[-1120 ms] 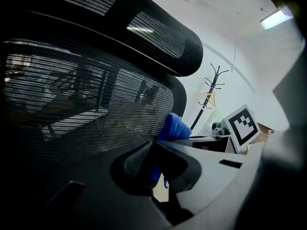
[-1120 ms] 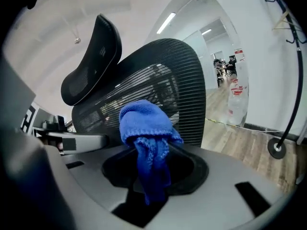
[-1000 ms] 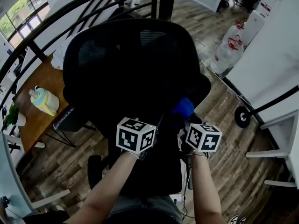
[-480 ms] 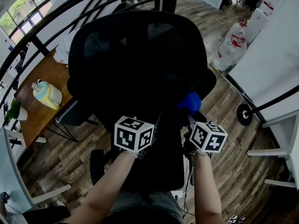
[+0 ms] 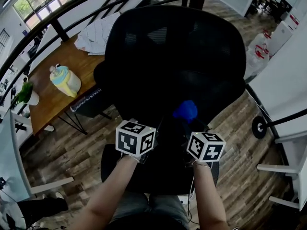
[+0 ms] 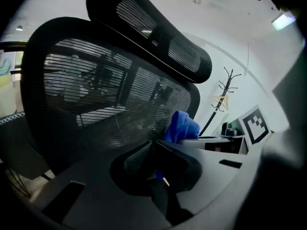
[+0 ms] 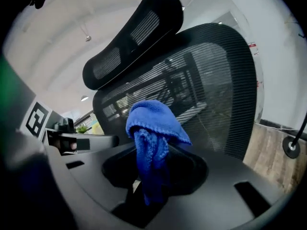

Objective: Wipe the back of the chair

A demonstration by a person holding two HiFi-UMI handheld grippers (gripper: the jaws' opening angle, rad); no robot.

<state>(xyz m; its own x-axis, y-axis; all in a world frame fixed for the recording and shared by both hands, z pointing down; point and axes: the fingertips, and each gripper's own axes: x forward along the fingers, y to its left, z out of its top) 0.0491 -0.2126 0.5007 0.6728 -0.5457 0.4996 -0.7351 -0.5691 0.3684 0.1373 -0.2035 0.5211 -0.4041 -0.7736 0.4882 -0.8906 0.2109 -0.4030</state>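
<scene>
The right hand-held gripper (image 7: pixel 149 166) is pinching a blue cloth (image 7: pixel 152 123) close by the low right part of the black chair back (image 5: pixel 177 56), the left hand-held gripper (image 6: pixel 154 150) is pressed together on nothing, and I think most wiping is left.

Wood-plank floor (image 5: pixel 72 152); chair (image 5: pixel 177 56) stands on it, centre; water bottles (image 5: pixel 261 56) on it at far right. Wooden counter (image 5: pixel 53 104) at left, beside the chair; on it a pastel jug (image 5: pixel 64 80), upright, and striped fabric (image 5: pixel 96 35), crumpled, at the far end; the two apart.
</scene>
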